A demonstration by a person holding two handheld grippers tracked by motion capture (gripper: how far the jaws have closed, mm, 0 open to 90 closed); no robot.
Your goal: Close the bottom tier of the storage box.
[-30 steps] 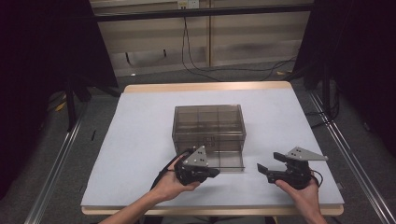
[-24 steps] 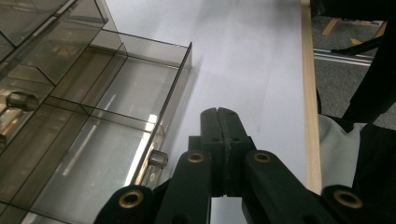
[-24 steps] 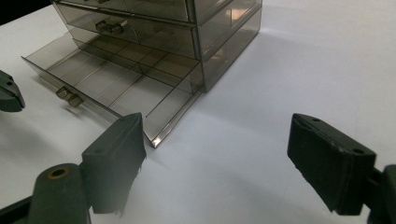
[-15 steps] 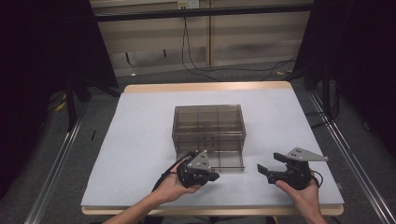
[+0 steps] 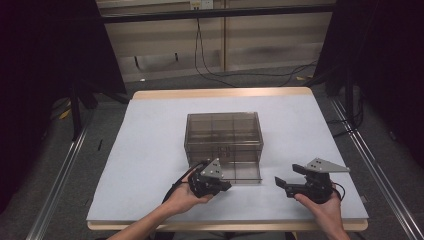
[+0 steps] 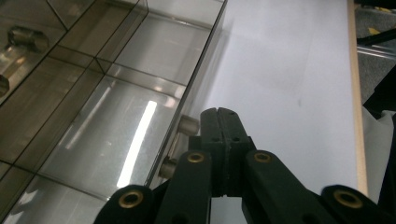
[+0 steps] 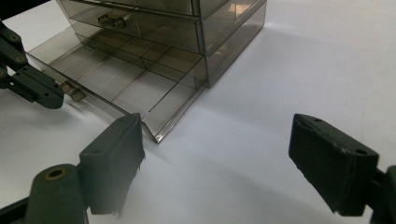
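Note:
A smoky see-through drawer cabinet (image 5: pixel 223 131) stands mid-table. Its bottom drawer (image 5: pixel 240 172) is pulled out, and its divided compartments (image 7: pixel 126 70) look empty. My left gripper (image 5: pixel 220 184) sits at the drawer's front left. Its jaws (image 6: pixel 218 116) are pressed together with nothing between them. The drawer's small handle (image 6: pixel 188 125) lies right beside them, at their left. In the right gripper view the left gripper's tip (image 7: pixel 44 95) is against that handle (image 7: pixel 72 91). My right gripper (image 5: pixel 290 177) hovers open to the right of the drawer, its pads (image 7: pixel 116 154) wide apart over bare table.
The white table top (image 5: pixel 150 150) has a wooden rim, and its front edge is close under both hands. The cabinet's upper drawers are closed, and one has a handle (image 7: pixel 113 18). Cables lie on the floor beyond the table. Metal rails run along both sides.
My left gripper has shifted slightly nearer to the person and turned a little at the drawer front. The right gripper and the cabinet have stayed put.

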